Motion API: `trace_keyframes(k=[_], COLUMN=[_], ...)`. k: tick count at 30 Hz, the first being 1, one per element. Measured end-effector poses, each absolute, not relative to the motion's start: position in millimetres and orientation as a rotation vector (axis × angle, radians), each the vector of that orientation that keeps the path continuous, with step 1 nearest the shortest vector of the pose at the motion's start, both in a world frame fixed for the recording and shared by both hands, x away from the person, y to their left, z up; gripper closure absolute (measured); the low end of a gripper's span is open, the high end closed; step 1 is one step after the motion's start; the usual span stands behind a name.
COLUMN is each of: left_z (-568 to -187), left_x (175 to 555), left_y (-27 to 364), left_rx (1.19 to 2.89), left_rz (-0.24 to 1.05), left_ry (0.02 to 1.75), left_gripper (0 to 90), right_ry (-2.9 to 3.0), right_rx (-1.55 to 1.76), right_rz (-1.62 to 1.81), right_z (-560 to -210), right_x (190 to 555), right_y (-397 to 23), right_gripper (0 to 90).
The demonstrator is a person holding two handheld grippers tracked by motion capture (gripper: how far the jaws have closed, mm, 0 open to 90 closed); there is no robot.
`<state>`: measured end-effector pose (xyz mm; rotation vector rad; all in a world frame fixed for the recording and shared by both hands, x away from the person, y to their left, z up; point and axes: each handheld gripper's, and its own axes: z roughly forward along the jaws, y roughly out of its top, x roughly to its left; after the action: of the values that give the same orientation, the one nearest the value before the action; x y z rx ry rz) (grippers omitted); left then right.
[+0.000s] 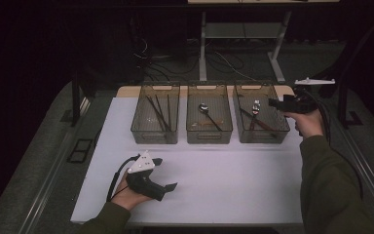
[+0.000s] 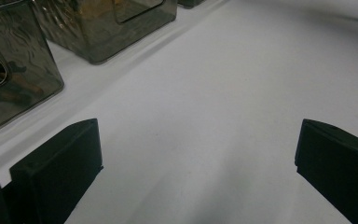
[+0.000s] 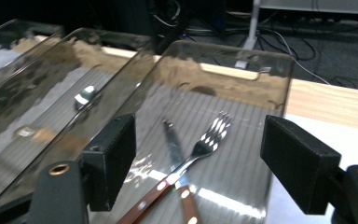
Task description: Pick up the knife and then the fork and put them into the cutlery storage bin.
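While my right gripper (image 1: pixel 272 103) hangs over the right bin (image 1: pixel 261 136), its jaws stand wide apart with nothing between them; the right gripper view shows both black pads clear of everything. A fork (image 3: pixel 208 140) lies in that bin, tines toward the far wall, wooden handle toward me, crossing a second wood-handled utensil (image 3: pixel 173 144), maybe a knife, can't tell for sure. Fork sits on the bin floor below my right jaws, untouched. Middle bin (image 1: pixel 209 132) just left of the right bin holds a spoon (image 1: pixel 203 108); left bin (image 1: pixel 155 132) beyond that holds dark chopsticks (image 1: pixel 158 111). My left gripper (image 1: pixel 167 173) rests on the white mat (image 1: pixel 233 185) well short of the right bin, near-left of it, jaws spread wide, empty.
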<state>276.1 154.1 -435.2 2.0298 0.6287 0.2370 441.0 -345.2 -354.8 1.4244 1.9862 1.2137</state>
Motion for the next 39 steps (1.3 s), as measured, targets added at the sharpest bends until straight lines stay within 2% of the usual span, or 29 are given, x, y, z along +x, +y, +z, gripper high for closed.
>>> trace_keyframes(k=[5,13,39], left_z=[-435,-437,-435], left_x=[275,277,276], left_y=[156,155,157], left_rx=[2.030,2.039,2.032], left_rz=[0.229,0.221,0.253], left_ry=[0.632,0.639,0.664], left_gripper=[0.0,0.2,0.0], right_ry=[2.009,2.047,2.127], right_rx=[1.384,1.325,1.218], right_rz=[1.267,1.248,1.342], right_z=[-362,-371,-422], right_x=[415,384,291], right_y=[-337,-323,-299], right_gripper=[19.5,16.7,16.7])
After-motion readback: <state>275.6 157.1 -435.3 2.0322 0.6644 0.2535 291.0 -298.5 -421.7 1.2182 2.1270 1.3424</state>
